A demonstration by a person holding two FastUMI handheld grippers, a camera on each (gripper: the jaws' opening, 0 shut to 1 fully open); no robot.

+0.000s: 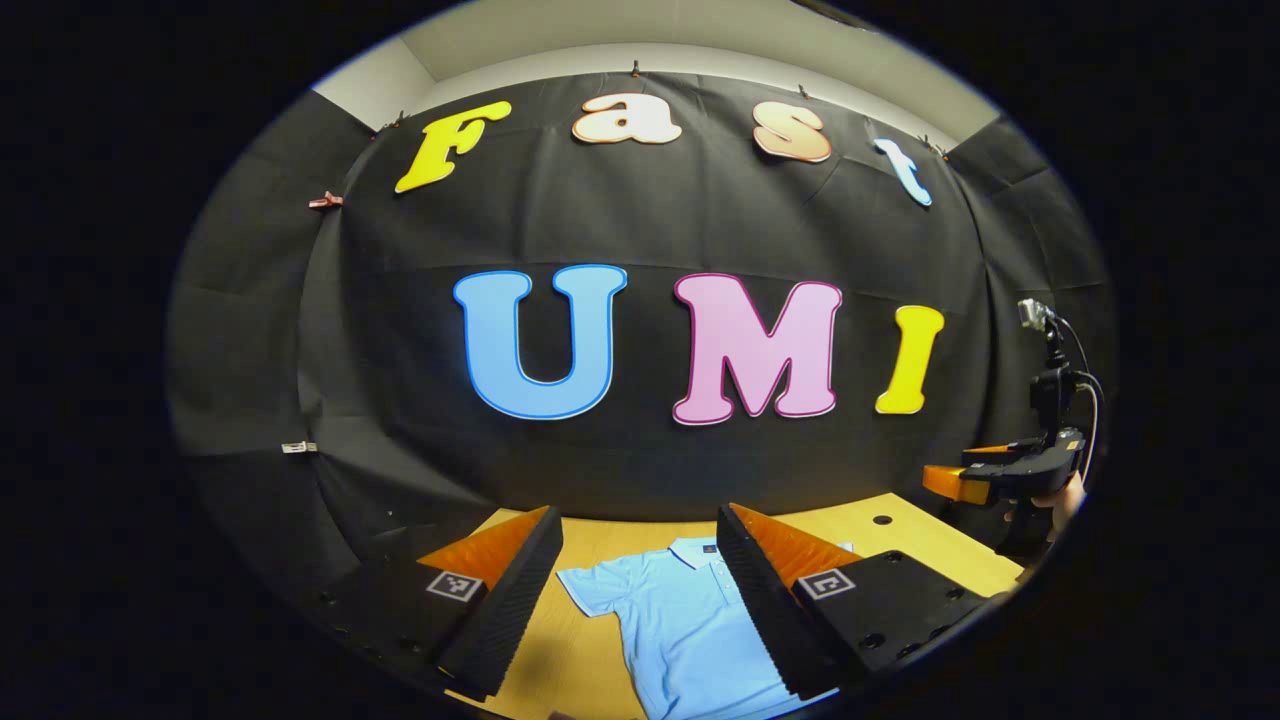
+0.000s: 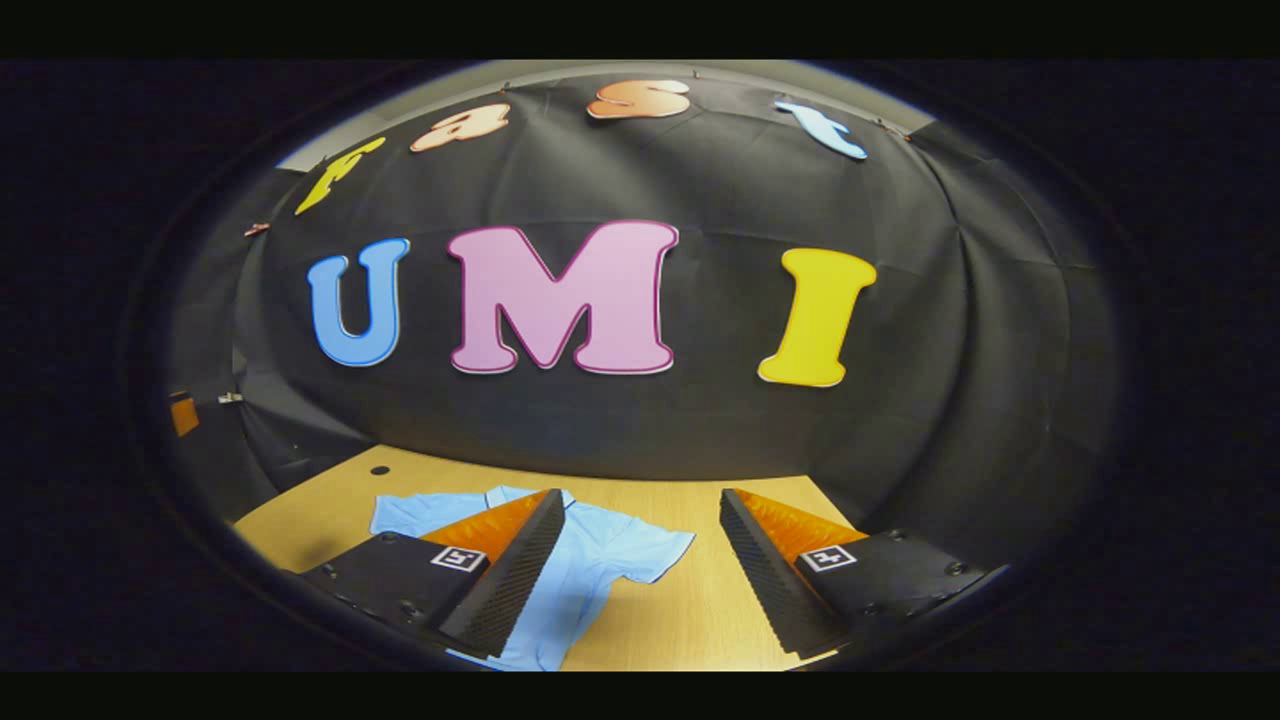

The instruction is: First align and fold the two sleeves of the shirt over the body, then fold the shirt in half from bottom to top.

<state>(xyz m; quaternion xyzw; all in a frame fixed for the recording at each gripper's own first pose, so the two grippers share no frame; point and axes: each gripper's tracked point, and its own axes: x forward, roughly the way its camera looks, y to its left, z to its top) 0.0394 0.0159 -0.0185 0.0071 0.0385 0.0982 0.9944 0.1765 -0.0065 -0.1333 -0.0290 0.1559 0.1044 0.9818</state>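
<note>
A light blue polo shirt (image 1: 680, 620) lies flat on the wooden table (image 1: 600, 540), collar toward the far wall, both short sleeves spread out. My left gripper (image 1: 640, 580) hangs open above it, the shirt's left sleeve (image 1: 590, 590) and chest showing between its fingers. In the right gripper view the same shirt (image 2: 600, 560) lies to the lower left, its right sleeve (image 2: 650, 550) pointing into the gap of my open right gripper (image 2: 640, 570), which holds nothing. The right gripper (image 1: 975, 480) also appears at the far right of the left gripper view, held up off the table by a hand (image 1: 1065, 500).
The table (image 2: 690, 610) ends at the black cloth wall behind. A small dark hole (image 1: 881, 520) sits in the tabletop near the back right, also the hole (image 2: 380, 469) in the right gripper view. Bare wood lies right of the shirt.
</note>
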